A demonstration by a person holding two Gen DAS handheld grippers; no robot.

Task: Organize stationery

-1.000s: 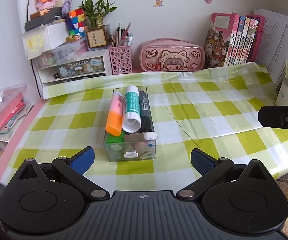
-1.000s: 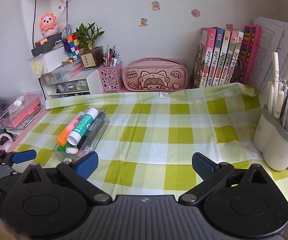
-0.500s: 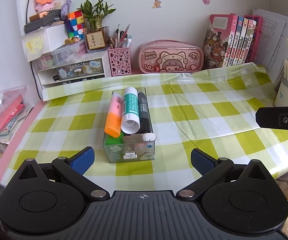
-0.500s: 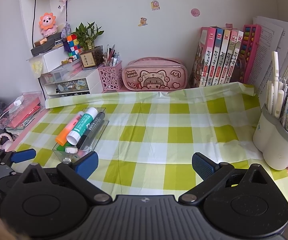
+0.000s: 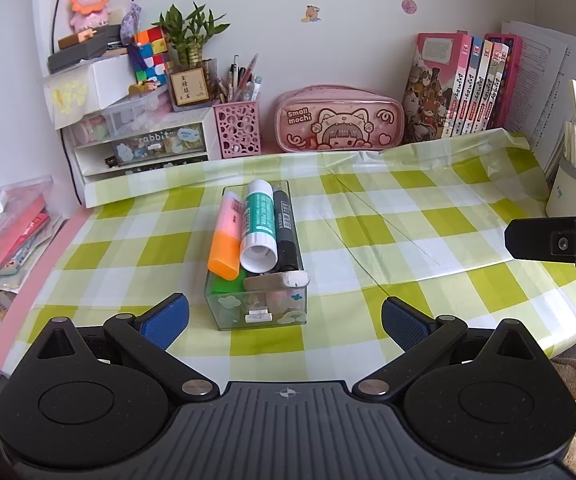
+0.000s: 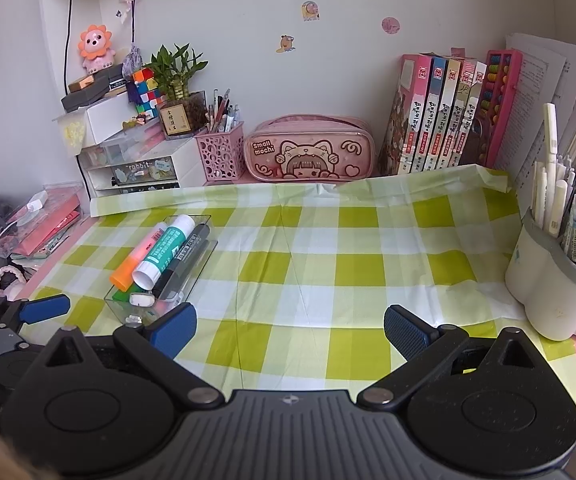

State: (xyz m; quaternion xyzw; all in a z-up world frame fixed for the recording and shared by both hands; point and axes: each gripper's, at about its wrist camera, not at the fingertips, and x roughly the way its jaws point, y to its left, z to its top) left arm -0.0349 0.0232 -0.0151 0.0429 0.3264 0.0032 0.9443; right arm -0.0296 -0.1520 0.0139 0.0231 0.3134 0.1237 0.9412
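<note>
At nine o'clock on the desk, a heap of red and pink packets (image 5: pixel 8 236) is lying off the edge of the green-checked tablecloth (image 5: pixel 387 216). Behind it, at ten o'clock, a white drawer unit (image 5: pixel 144 148) is standing against the wall, with a pink lattice pen cup (image 5: pixel 236 128) just beside it.

Moving right, the left gripper (image 5: pixel 284 322) is hovering low at six o'clock with its jaws spread wide and nothing between them. Straight ahead of it, at twelve o'clock in the left wrist view, a clear plastic tray (image 5: pixel 258 312) is sitting on the cloth, its near end lying between the blue pads (image 5: pixel 166 318) without touching either. Inside the tray an orange highlighter (image 5: pixel 226 246), a teal glue stick (image 5: pixel 260 226) and a black marker (image 5: pixel 286 228) are lying side by side lengthwise, and a white eraser (image 5: pixel 278 280) is resting across the near rim.

Further right, at twelve o'clock against the wall, a pink pencil case (image 5: pixel 337 120) is lying on its long side, with a row of books (image 5: pixel 459 84) standing upright next to it. The right gripper (image 6: pixel 289 330) is hanging over bare cloth, well apart from the tray, its jaws likewise released and empty. At three o'clock a white pen pot (image 6: pixel 547 292) crammed with pens is standing at the cloth's edge
</note>
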